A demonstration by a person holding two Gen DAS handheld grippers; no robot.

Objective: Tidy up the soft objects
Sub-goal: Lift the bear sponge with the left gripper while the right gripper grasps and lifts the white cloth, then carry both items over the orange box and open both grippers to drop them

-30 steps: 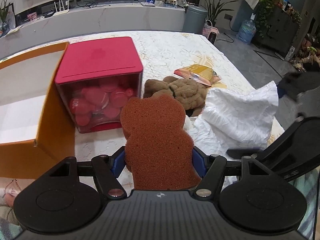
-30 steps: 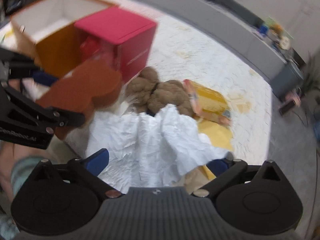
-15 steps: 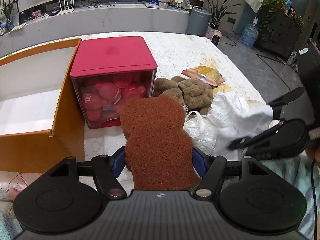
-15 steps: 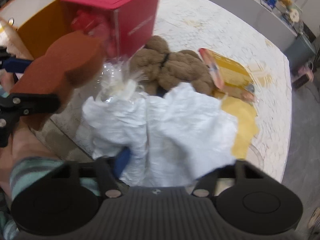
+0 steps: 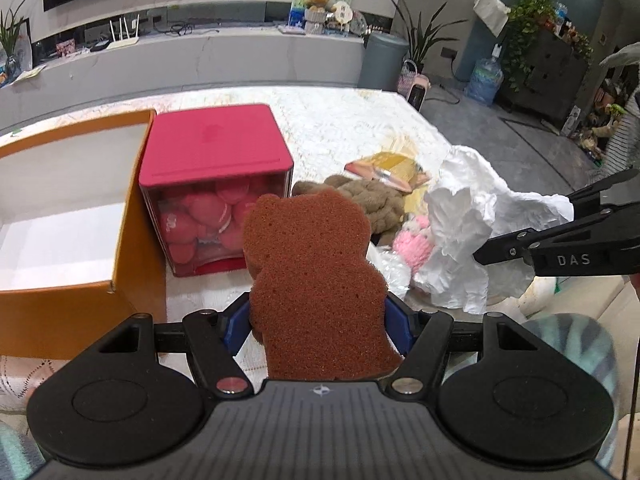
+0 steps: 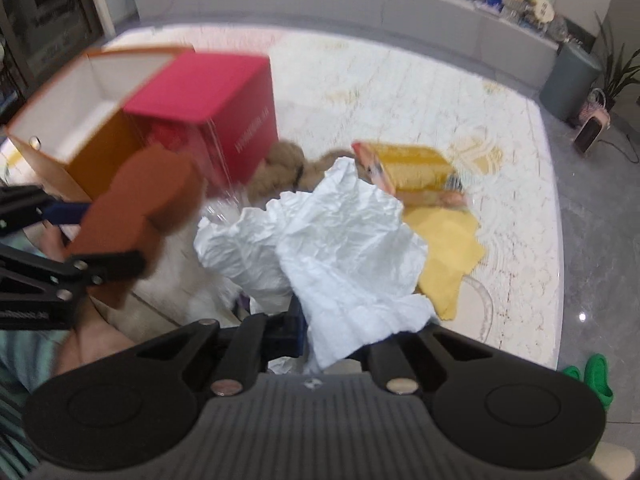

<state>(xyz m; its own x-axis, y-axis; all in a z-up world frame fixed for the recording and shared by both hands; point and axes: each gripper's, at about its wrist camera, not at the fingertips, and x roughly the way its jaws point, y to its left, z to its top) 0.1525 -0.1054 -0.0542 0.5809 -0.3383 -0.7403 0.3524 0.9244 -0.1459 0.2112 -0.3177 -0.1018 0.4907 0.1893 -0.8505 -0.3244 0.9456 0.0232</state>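
Between our right gripper's (image 6: 308, 340) jaws sits a corner of the white crumpled sheet (image 6: 332, 240). Those jaws have just been closing, and now they are clenched on it. A moment ago the sheet lay loose over the pile; now one end hangs up off the worktop (image 5: 340, 120), right of the red box (image 5: 216, 152). Our left gripper (image 5: 318, 320) grasps the brown bear sponge (image 5: 312, 276), in front of the red box. Uncovered beside the sheet, right of the red box, are a brown plush toy (image 5: 372, 200) and something pink and fluffy (image 5: 412, 240). We think both held things can go into the orange box (image 5: 72, 292), just left of the red one.
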